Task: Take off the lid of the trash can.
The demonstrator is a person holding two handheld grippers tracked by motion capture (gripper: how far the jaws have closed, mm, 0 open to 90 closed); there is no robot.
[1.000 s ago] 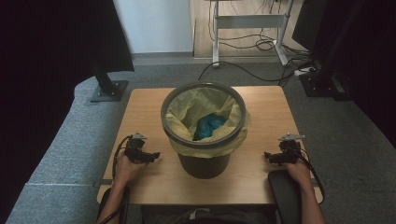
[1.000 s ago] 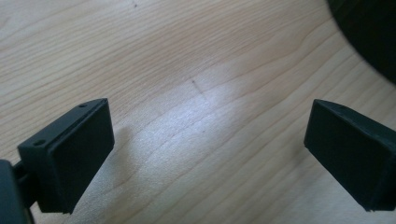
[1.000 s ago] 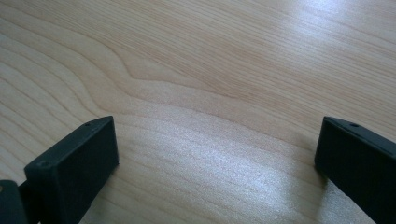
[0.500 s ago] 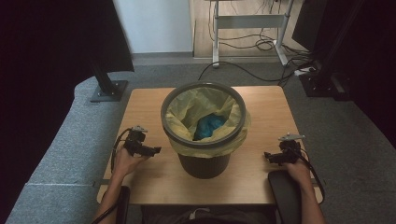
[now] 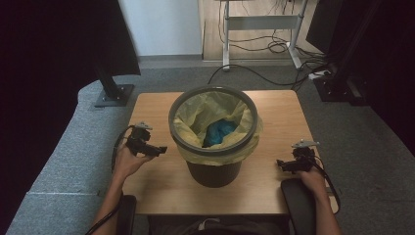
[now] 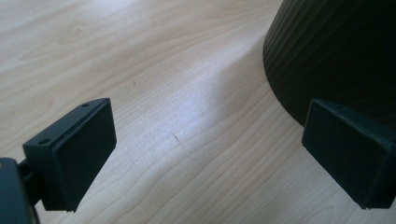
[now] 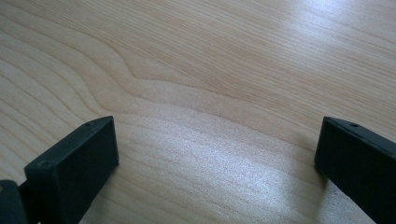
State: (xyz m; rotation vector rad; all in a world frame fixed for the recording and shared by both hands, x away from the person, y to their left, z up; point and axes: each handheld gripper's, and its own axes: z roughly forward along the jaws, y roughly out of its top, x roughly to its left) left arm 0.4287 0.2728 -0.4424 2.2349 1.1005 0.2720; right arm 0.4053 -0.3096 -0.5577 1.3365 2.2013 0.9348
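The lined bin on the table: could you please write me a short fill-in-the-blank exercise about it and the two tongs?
1. The bin is lined with a ____ bag.
2. The crumpled item inside the bag is ____.
3. The jaws of the left tongs and the right tongs stand ____.
4. The bin stands on a ____ table.

Missing words: yellow; blue; open; wooden

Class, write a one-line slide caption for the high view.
Open left tongs and right tongs flank a dark bin with yellow liner on a wooden table.
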